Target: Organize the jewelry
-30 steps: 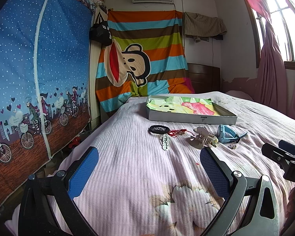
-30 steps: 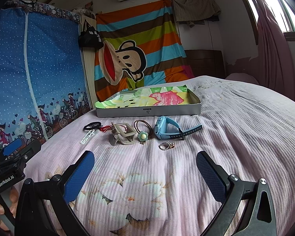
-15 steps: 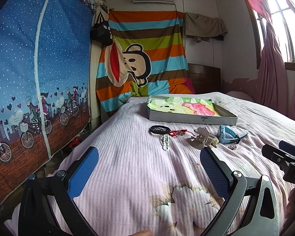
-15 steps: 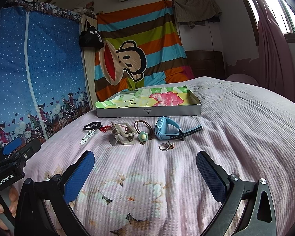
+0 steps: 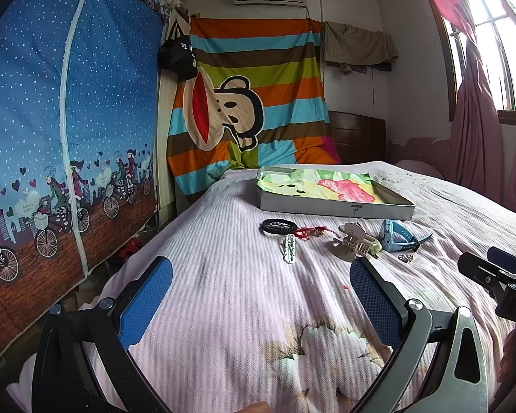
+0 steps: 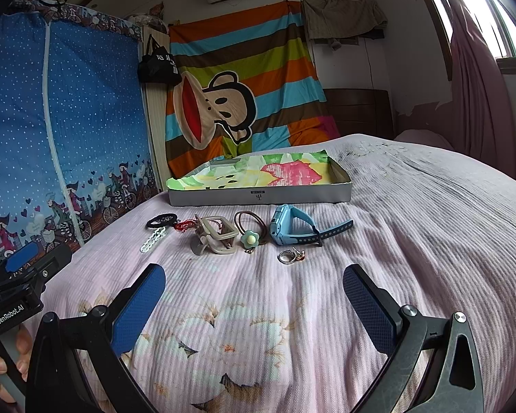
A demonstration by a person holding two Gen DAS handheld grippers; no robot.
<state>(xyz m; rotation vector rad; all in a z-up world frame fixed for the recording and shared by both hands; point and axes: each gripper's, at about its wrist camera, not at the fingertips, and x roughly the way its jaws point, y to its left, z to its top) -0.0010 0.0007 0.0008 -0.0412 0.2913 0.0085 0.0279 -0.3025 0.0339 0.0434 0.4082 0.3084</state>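
Note:
A row of small items lies on the pink bedspread: a black hair tie [image 6: 160,220], a white chain clip [image 6: 153,239], a beige claw clip [image 6: 212,239], a brown hair tie with a green flower [image 6: 249,238], a blue watch [image 6: 297,229] and rings [image 6: 290,256]. Behind them stands a grey box [image 6: 258,196] lined with colourful paper. My right gripper [image 6: 254,296] is open, short of the rings. My left gripper [image 5: 261,292] is open too, short of the white clip [image 5: 289,249] and claw clip [image 5: 351,243]. Neither holds anything.
A blue fabric wardrobe [image 5: 62,130] runs along the bed's left edge. A striped monkey cloth [image 6: 237,103] hangs behind the box. Pink curtains [image 5: 478,130] hang at the right. A hand [image 6: 3,361] holds the left gripper's handle at the lower left.
Both cameras have edged slightly forward and down toward the items. Nothing on the bed has moved, and both grippers stay open.

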